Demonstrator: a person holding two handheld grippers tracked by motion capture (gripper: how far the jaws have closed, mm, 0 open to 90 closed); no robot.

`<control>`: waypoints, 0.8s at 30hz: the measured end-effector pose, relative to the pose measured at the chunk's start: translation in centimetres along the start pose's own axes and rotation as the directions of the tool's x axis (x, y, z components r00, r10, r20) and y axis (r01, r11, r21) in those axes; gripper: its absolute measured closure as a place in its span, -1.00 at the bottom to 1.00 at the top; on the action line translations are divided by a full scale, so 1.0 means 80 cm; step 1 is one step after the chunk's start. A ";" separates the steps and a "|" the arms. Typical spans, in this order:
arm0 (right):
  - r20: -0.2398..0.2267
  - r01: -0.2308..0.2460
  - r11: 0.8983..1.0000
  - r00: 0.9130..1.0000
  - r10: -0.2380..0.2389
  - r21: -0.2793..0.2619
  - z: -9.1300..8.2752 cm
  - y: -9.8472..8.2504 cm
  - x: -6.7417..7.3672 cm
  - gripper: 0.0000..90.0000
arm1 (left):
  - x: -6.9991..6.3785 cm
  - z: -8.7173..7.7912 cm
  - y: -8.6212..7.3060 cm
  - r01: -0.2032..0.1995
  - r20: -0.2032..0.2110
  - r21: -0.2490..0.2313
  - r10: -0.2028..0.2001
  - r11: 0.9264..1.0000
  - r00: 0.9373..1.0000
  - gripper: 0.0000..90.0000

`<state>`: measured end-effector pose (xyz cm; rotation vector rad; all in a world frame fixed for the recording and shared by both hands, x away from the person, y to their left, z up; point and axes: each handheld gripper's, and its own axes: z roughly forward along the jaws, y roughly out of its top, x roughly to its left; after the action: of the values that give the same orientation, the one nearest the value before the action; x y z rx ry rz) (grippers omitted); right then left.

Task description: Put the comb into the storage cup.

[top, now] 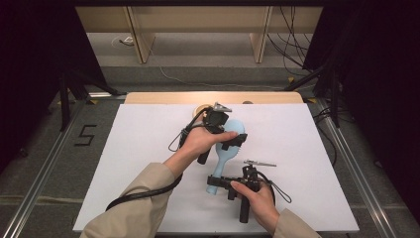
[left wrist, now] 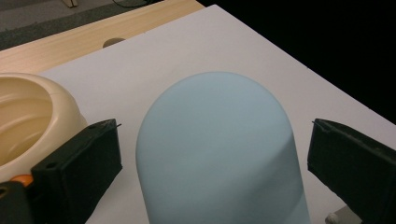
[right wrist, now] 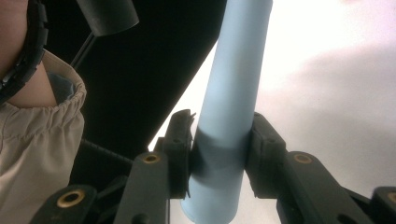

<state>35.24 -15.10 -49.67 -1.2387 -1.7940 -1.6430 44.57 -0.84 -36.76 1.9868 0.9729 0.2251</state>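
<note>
High view: one pale-blue brush (top: 225, 153) | one cream bowl (left wrist: 28, 116) | right tongs (right wrist: 219, 158) clamp brush handle | left tongs (left wrist: 210, 154) gape around brush head, untouching | one white tabletop (top: 148, 148)

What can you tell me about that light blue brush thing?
The light blue brush looks like smooth matte plastic, with a wide, rounded head and a long, round handle. It lies slanted over the white sheet, head toward the far side. The right gripper is shut on the handle near its end, with its fingers pressed against both sides. The left gripper is open around the head, and its fingers stand clear of it. A cream bowl sits beside the head.
</note>
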 end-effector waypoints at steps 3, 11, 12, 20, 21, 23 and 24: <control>0.001 0.001 1.000 1.000 -0.001 0.000 0.000 0.000 0.000 0.46 | 0.000 0.003 0.001 0.003 -0.003 0.004 -0.003 1.000 1.000 -0.94; 0.002 0.002 1.000 1.000 -0.002 -0.001 0.000 0.000 0.000 0.46 | 0.000 0.006 0.002 0.018 -0.014 0.012 -0.018 1.000 1.000 -0.90; 0.002 0.002 1.000 1.000 -0.002 0.000 0.000 0.000 0.000 0.46 | 0.000 0.006 0.002 0.018 -0.017 0.011 -0.018 1.000 1.000 -0.90; 0.003 0.004 1.000 1.000 -0.004 -0.001 0.000 0.000 0.000 0.46 | -0.004 0.006 0.006 0.020 -0.022 0.017 -0.020 1.000 1.000 -0.87; 0.003 0.004 1.000 1.000 -0.004 -0.001 0.000 0.000 0.000 0.46 | -0.004 0.007 0.006 0.022 -0.025 0.017 -0.021 1.000 0.999 -0.87; 0.003 0.006 1.000 1.000 -0.006 -0.001 0.000 0.000 0.000 0.46 | -0.003 0.008 0.006 0.022 -0.029 0.020 -0.022 1.000 0.999 -0.86; 0.002 0.005 1.000 1.000 -0.005 -0.001 0.000 0.000 0.000 0.46 | -0.003 0.009 0.006 0.025 -0.032 0.024 -0.024 0.999 0.999 -0.86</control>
<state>35.23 -15.12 -49.63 -1.2384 -1.7985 -1.6463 45.01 -1.62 -36.78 1.9980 1.0244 0.2324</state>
